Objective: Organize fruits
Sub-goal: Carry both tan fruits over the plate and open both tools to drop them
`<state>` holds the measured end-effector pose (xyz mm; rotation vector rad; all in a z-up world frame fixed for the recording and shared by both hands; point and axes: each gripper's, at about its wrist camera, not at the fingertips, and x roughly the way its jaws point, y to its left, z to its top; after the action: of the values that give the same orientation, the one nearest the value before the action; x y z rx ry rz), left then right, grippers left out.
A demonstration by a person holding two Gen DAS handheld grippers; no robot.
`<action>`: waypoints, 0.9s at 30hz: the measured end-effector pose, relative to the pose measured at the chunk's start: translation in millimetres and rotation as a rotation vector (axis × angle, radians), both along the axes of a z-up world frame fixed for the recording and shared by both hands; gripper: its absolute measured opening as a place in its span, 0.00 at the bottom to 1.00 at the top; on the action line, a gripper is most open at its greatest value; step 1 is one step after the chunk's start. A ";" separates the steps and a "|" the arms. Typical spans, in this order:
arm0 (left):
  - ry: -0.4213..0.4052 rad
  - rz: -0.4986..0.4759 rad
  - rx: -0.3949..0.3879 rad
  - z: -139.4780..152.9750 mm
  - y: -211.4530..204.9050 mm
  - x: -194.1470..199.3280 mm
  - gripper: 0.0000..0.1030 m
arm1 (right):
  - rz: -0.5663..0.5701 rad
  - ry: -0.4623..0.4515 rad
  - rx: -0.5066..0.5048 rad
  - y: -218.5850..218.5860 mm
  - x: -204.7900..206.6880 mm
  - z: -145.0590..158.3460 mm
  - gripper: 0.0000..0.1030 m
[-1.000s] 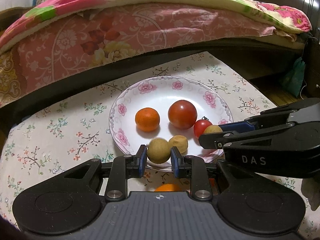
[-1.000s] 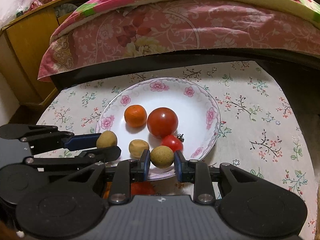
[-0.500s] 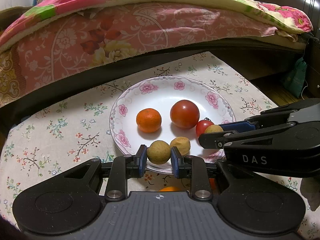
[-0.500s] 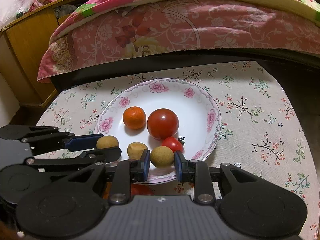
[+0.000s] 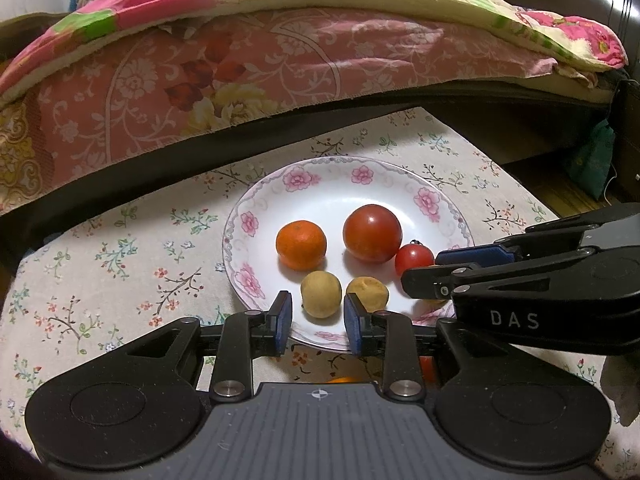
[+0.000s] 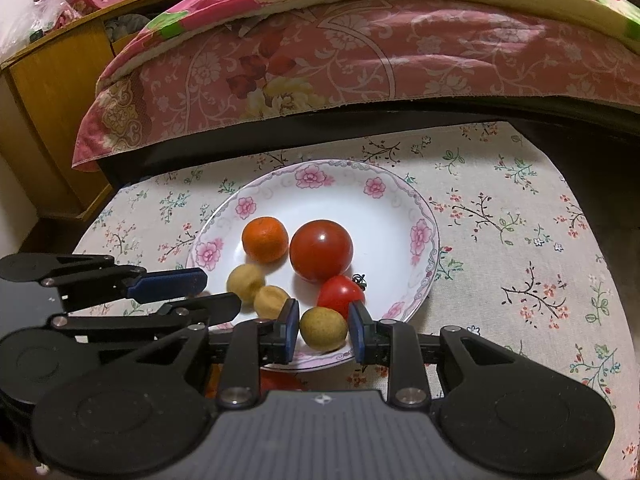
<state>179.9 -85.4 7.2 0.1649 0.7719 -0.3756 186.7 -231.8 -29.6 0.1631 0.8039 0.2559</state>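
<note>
A white flowered plate (image 5: pixel 332 168) holds a mandarin (image 5: pixel 301 245), a large tomato (image 5: pixel 372 233), a small tomato (image 5: pixel 414 260) and a tan fruit (image 5: pixel 368 294). Another round tan fruit (image 5: pixel 320 294) rests on the plate's near side between the pads of my left gripper (image 5: pixel 317 320). Its jaws are opening, with a gap on both sides of the fruit. In the right wrist view my right gripper (image 6: pixel 323 330) is shut on a third tan fruit (image 6: pixel 323 328) over the plate's (image 6: pixel 340 196) front rim. The left gripper (image 6: pixel 222 292) shows at the left.
The plate sits on a floral tablecloth (image 5: pixel 120 272), with bare cloth to either side. A bed with a pink floral cover (image 5: pixel 240 72) runs close behind, and a wooden cabinet (image 6: pixel 52 120) stands at the left. Orange fruit (image 5: pixel 344 380) peeks out under the left gripper.
The left gripper's pads have parted from the tan fruit, which now lies free on the plate. The right gripper still clamps its fruit. Neither hand has shifted.
</note>
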 end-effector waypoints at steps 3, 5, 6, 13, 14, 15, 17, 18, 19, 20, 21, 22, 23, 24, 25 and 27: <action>-0.003 0.005 0.000 1.5 0.7 -0.4 0.37 | -0.008 -0.010 0.006 -1.6 -1.3 1.8 0.26; -0.005 0.010 -0.001 2.8 1.6 -0.5 0.37 | -0.018 -0.020 0.013 -3.8 -2.1 4.3 0.26; -0.007 0.012 -0.001 3.4 2.2 -0.7 0.37 | -0.027 -0.027 0.017 -5.7 -2.5 6.0 0.26; -0.013 0.018 -0.005 8.5 3.6 -2.3 0.37 | -0.083 -0.038 0.068 -21.5 -0.5 13.5 0.26; -0.014 0.017 -0.003 9.0 3.3 -2.9 0.38 | -0.089 -0.037 0.072 -22.9 -0.3 13.8 0.26; -0.016 0.016 -0.001 9.3 3.0 -3.6 0.38 | -0.094 -0.036 0.074 -24.0 -0.3 13.8 0.26; -0.017 0.015 0.005 10.3 2.6 -5.2 0.38 | -0.095 -0.030 0.077 -24.8 -0.1 13.5 0.26; -0.018 0.015 0.007 10.8 2.9 -6.5 0.38 | -0.095 -0.029 0.078 -24.8 -0.3 13.7 0.26; -0.019 0.016 0.008 11.7 3.2 -7.4 0.38 | -0.092 -0.029 0.078 -24.3 -0.6 14.0 0.26; -0.020 0.016 0.009 12.7 3.7 -8.1 0.38 | -0.089 -0.030 0.077 -23.7 -1.2 14.5 0.26; -0.022 0.017 0.010 14.2 3.9 -9.2 0.38 | -0.088 -0.034 0.076 -23.4 -2.0 15.3 0.26; -0.025 0.017 0.011 15.8 4.4 -10.3 0.38 | -0.088 -0.037 0.076 -23.4 -2.6 16.4 0.26; -0.026 0.018 0.012 17.3 4.5 -10.9 0.38 | -0.087 -0.038 0.078 -23.5 -3.5 17.0 0.26; -0.028 0.018 0.011 18.8 5.0 -11.7 0.38 | -0.087 -0.040 0.080 -23.8 -4.2 17.6 0.26; -0.029 0.019 0.010 20.0 5.5 -12.5 0.39 | -0.087 -0.041 0.081 -23.9 -4.8 18.1 0.26; -0.026 0.019 0.007 21.6 5.7 -13.7 0.39 | -0.084 -0.038 0.082 -23.7 -5.6 17.9 0.26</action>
<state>166.2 -79.8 28.8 0.1690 0.7485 -0.3521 181.1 -255.4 -11.7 0.2681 0.7473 0.2127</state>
